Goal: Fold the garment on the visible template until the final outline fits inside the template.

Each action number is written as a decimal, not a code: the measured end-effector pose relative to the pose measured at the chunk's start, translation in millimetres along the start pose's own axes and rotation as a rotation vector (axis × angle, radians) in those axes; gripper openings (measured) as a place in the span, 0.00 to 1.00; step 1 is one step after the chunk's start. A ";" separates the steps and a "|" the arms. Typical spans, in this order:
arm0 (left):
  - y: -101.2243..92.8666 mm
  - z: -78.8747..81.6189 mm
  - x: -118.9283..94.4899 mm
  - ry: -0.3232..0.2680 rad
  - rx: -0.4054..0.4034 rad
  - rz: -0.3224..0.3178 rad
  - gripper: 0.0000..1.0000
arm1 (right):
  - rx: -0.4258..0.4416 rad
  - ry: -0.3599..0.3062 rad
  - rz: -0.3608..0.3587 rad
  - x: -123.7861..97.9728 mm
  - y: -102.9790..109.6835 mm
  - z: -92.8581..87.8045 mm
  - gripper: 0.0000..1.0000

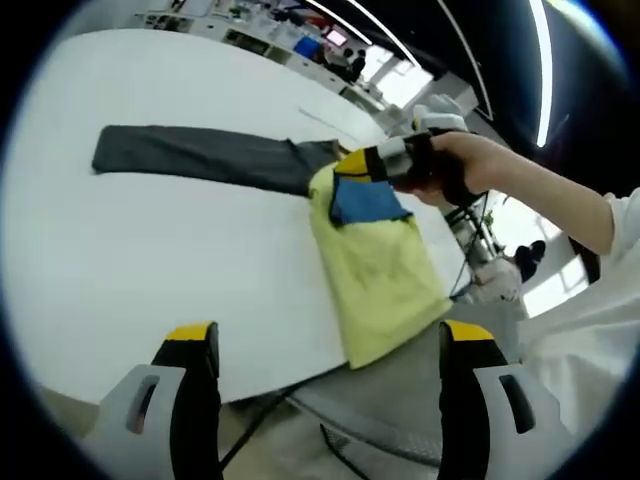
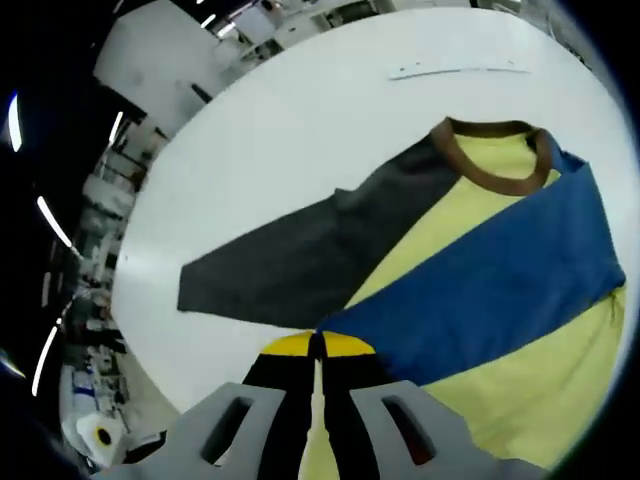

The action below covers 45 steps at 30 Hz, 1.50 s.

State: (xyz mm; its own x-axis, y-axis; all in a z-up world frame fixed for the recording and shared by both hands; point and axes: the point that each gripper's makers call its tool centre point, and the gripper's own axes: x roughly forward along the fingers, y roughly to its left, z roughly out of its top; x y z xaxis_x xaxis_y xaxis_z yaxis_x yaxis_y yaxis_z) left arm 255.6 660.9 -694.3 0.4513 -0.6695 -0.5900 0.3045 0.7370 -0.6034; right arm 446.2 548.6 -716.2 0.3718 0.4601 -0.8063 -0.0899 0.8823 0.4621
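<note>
The right gripper is clamped on the blue sleeve's cuff, drawn across the yellow garment on the white table. The left gripper hangs wide and empty near the table edge. The sleeve should land flat inside the body outline; the grey sleeve likely needs folding next.

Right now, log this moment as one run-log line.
right gripper: shut on blue sleeve | left gripper: open, off shirt | grey sleeve: spread flat on table

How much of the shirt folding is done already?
About partway. The blue sleeve already lies folded across the yellow cloth shirt. The right tool is shut on that sleeve's end. The long dark grey sleeve lies stretched out on the white table, unfolded. The left tool hangs open.
</note>
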 end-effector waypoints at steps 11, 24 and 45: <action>2.9 -2.8 1.4 0.009 0.003 -0.001 0.88 | 0.019 0.008 -0.006 15.1 -1.3 -0.9 0.03; -2.9 -7.7 9.3 0.031 0.011 -0.017 0.87 | 0.024 0.026 -0.014 30.7 -1.0 -10.0 0.03; -29.5 -11.7 21.2 0.065 0.039 -0.062 0.89 | 0.087 -0.002 0.067 34.7 18.8 -6.2 0.09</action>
State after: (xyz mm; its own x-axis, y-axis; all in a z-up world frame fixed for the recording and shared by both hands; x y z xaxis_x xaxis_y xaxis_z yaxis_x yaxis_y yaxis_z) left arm 246.4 623.8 -695.3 0.3754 -0.7174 -0.5869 0.3627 0.6964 -0.6193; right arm 451.7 581.8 -737.8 0.3699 0.5174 -0.7717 -0.0343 0.8376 0.5452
